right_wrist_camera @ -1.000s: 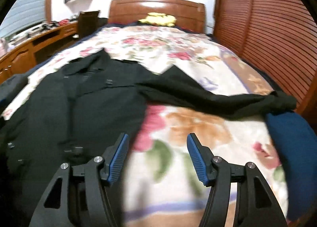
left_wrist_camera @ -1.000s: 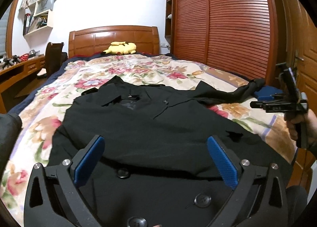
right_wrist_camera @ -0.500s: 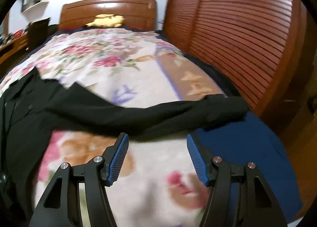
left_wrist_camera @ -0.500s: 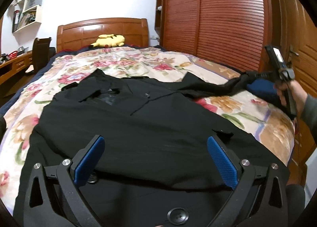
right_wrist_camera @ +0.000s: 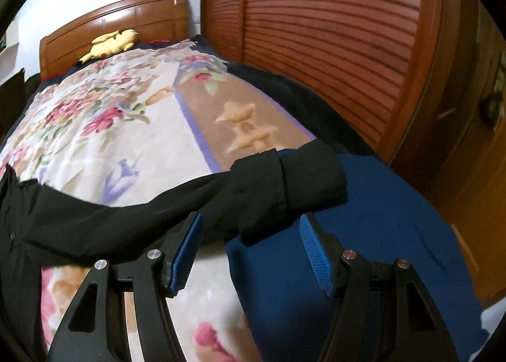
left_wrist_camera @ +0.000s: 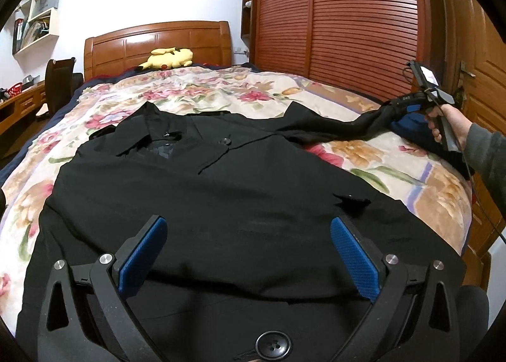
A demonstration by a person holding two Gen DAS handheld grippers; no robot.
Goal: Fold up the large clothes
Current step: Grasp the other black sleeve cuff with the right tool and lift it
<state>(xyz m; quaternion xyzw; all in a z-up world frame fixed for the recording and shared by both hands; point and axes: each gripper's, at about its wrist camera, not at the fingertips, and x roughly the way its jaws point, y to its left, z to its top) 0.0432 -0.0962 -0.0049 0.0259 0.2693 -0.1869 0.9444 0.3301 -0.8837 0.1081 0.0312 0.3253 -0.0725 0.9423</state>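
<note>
- The bed [left_wrist_camera: 316,99], with a floral cover, carries everything; a slatted wardrobe [left_wrist_camera: 348,20] runs along its right side.
- The black coat [left_wrist_camera: 221,197] lies flat, front up, long axis from foot edge to headboard, collar toward the headboard.
- A blue cloth [right_wrist_camera: 379,235] lies at the right edge of the bed.
- The coat's sleeve [right_wrist_camera: 221,200] extends toward the right edge, cuff resting on the blue cloth.
- A yellow plush toy [left_wrist_camera: 167,58] lies at the headboard.
- Left hand-held gripper [left_wrist_camera: 249,254]: released, above the coat hem.
- Right hand-held gripper [right_wrist_camera: 249,251]: released, jaws flanking the cuff.

Matt black cloth coat [left_wrist_camera: 221,203] on a soft-looking floral blanket [left_wrist_camera: 196,90] — glossy wooden headboard [left_wrist_camera: 158,42], seemingly plush toy [left_wrist_camera: 167,56].
</note>
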